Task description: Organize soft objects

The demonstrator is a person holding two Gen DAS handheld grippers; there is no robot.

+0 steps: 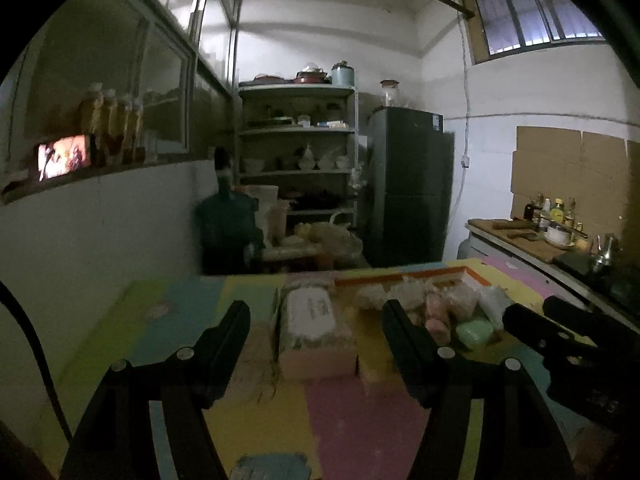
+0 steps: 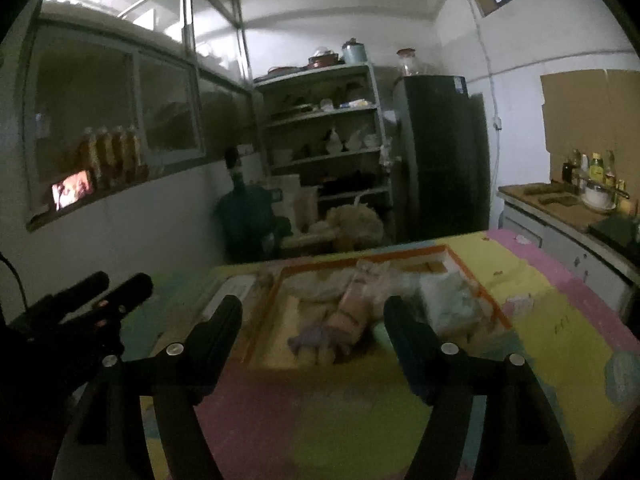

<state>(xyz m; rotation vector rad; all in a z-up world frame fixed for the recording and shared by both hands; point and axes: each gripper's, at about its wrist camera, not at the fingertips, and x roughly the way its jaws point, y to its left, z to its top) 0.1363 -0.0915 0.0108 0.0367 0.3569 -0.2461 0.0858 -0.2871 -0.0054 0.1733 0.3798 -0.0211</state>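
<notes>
1. Hovering over the patchwork mat (image 1: 360, 408) — left gripper (image 1: 316, 312) jaws apart, empty.
2. Right gripper (image 2: 312, 308) jaws apart, empty.
3. Soft objects (image 2: 348, 312) lie in the orange-rimmed tray (image 2: 486, 292) — blurred.

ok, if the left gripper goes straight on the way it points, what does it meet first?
Probably the pale rectangular packet lying in the small open cardboard box, dead ahead between the open fingers of the left gripper. Depth is unclear in the blur.
</notes>
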